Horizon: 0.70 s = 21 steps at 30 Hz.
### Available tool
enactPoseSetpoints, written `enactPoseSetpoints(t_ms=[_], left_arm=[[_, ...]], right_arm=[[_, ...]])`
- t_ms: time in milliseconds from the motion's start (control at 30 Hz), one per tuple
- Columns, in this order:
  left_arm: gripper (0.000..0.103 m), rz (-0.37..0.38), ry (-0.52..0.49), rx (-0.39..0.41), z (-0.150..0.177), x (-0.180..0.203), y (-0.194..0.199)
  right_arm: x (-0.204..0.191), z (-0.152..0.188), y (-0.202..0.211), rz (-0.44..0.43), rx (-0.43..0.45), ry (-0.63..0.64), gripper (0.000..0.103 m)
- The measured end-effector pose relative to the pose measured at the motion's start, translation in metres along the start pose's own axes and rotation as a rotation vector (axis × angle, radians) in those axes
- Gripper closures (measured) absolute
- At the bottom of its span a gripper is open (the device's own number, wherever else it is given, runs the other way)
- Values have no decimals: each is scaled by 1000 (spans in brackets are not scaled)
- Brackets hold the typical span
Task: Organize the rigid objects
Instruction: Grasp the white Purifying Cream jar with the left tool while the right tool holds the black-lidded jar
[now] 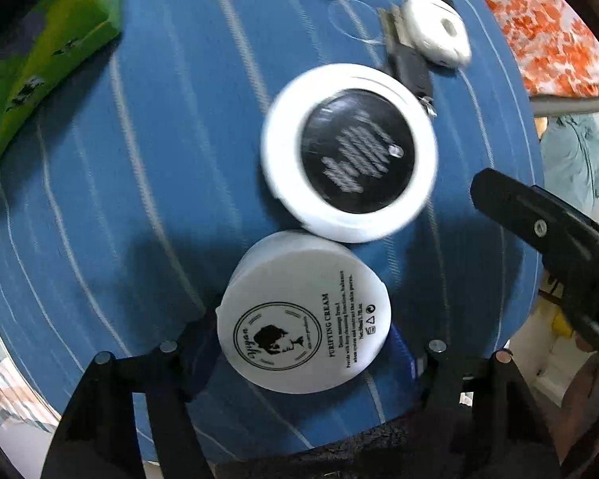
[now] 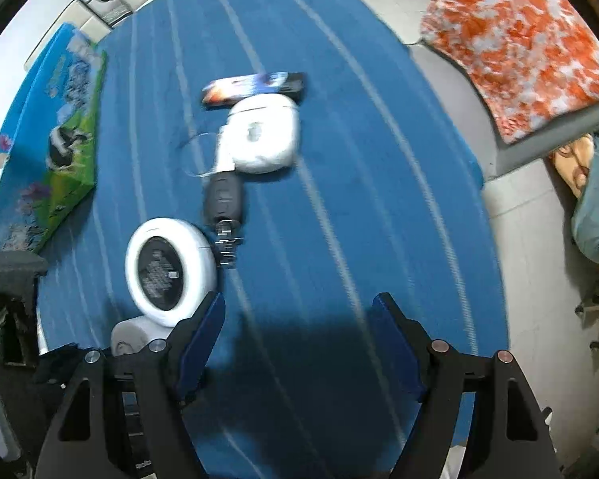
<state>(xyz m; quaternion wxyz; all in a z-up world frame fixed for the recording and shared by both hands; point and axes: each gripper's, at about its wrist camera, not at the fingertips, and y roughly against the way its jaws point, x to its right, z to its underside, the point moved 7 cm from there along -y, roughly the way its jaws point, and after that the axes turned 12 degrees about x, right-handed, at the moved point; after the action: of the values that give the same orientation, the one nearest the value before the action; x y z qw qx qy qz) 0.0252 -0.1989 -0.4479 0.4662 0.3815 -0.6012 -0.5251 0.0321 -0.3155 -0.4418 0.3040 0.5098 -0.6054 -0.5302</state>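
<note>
My left gripper [image 1: 303, 339] is shut on a white cream jar [image 1: 303, 315] with a printed "Purifying Cream" label, held just above the blue striped cloth [image 1: 139, 159]. Right beyond it lies a second white jar with a black round label [image 1: 349, 151], also in the right wrist view [image 2: 169, 271]. Further off lie a black car key [image 2: 223, 199], a white earbud case [image 2: 263, 133] and a dark flat box [image 2: 255, 88]. My right gripper [image 2: 299, 335] is open and empty over bare cloth, to the right of the jars; it shows at the right edge of the left wrist view [image 1: 539, 231].
A green and blue carton [image 2: 56, 147] lies at the cloth's left edge, also in the left wrist view [image 1: 48, 60]. An orange and white patterned cushion [image 2: 515, 40] lies off the table to the right. The table's right edge drops to a light floor [image 2: 531, 279].
</note>
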Motion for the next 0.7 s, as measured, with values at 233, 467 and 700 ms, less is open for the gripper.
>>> enactPoseSetpoints(t_ms=[233,467,700], left_arm=[[34,-110,134,84,-11,-67,15],[36,-122,180,109,-19,-100,14],[36,-132,113,122,-40,-101,15]], right_arm=[[-38,-5,-7,-21,-18,70,24],[-78,-1,-31,-2,-74,96,19],[-109,5,-60,56,-136,125,9]])
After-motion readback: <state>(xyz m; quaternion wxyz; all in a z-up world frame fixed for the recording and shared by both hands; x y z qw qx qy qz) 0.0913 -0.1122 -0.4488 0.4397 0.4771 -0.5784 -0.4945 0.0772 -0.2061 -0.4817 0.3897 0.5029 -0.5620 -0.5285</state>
